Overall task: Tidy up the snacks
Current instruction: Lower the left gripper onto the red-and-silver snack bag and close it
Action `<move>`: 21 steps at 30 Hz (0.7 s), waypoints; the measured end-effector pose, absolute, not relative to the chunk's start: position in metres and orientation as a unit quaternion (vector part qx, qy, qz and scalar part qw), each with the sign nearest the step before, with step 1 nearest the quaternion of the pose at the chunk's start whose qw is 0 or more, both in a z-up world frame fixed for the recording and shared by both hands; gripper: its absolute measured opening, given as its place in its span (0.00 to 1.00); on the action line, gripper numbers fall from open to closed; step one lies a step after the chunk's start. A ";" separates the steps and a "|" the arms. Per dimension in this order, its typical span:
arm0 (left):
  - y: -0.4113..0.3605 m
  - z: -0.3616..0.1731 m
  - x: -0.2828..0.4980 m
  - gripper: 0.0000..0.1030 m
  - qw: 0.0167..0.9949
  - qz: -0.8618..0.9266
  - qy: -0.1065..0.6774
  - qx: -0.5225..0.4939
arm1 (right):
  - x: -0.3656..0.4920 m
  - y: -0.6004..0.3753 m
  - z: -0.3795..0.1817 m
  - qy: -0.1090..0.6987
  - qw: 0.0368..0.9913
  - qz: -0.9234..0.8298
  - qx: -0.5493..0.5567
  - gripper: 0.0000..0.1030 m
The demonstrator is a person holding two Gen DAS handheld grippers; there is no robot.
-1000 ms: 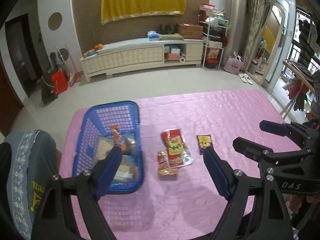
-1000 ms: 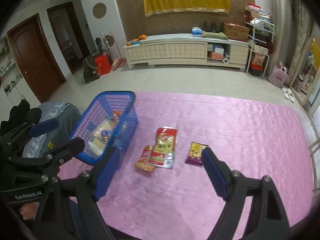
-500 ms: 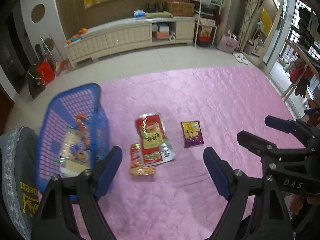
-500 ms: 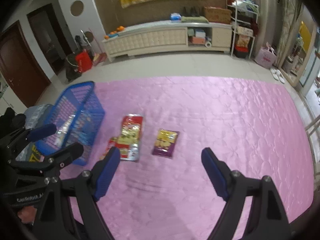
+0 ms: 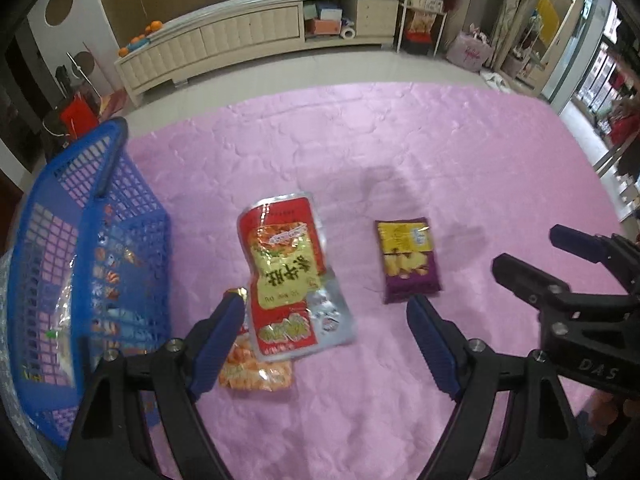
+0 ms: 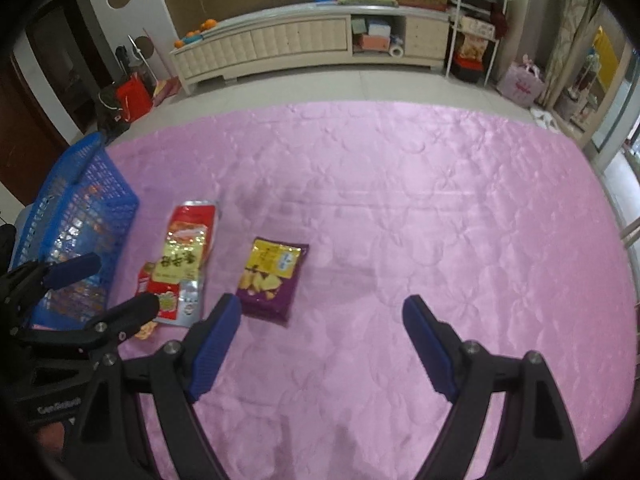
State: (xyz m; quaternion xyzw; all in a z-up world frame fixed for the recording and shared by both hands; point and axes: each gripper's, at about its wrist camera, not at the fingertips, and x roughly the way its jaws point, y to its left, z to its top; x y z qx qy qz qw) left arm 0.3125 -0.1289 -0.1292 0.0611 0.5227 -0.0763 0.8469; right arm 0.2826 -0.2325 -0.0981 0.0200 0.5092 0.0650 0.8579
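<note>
A red and yellow snack bag (image 5: pixel 286 276) (image 6: pixel 182 264) lies on the pink tablecloth (image 5: pixel 400 152), partly over a small orange packet (image 5: pixel 256 368). A purple chip packet (image 5: pixel 408 260) (image 6: pixel 272 276) lies to its right. A blue basket (image 5: pixel 80 248) (image 6: pixel 76 232) at the left holds several snacks. My left gripper (image 5: pixel 326 340) is open and empty, just short of the red bag. My right gripper (image 6: pixel 322 340) is open and empty, near the purple packet; it also shows at the right of the left wrist view (image 5: pixel 536 264).
A grey patterned cloth (image 5: pixel 6 264) lies at the far left beside the basket. Beyond the table stand a long cream cabinet (image 6: pixel 312 40), a shelf rack (image 6: pixel 476 12) and a pink bag (image 6: pixel 520 84) on the tiled floor.
Both grippers have moved forward and down toward the loose snacks, which now look larger. The basket has slid to the left edge of both views. Both grippers stay open.
</note>
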 end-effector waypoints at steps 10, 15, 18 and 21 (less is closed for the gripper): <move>-0.121 -0.169 0.344 0.82 0.826 -0.058 0.558 0.063 | 0.306 -0.225 -0.133 0.529 0.846 0.070 0.021 0.84; -0.112 -0.182 0.356 0.82 0.820 -0.044 0.567 0.066 | 0.315 -0.219 -0.141 0.534 0.842 0.076 0.018 0.84; -0.109 -0.193 0.364 0.82 0.810 -0.040 0.581 0.060 | 0.317 -0.215 -0.146 0.535 0.841 0.080 0.016 0.84; -0.108 -0.201 0.370 0.82 0.802 -0.053 0.593 0.045 | 0.316 -0.215 -0.150 0.538 0.839 0.081 0.018 0.84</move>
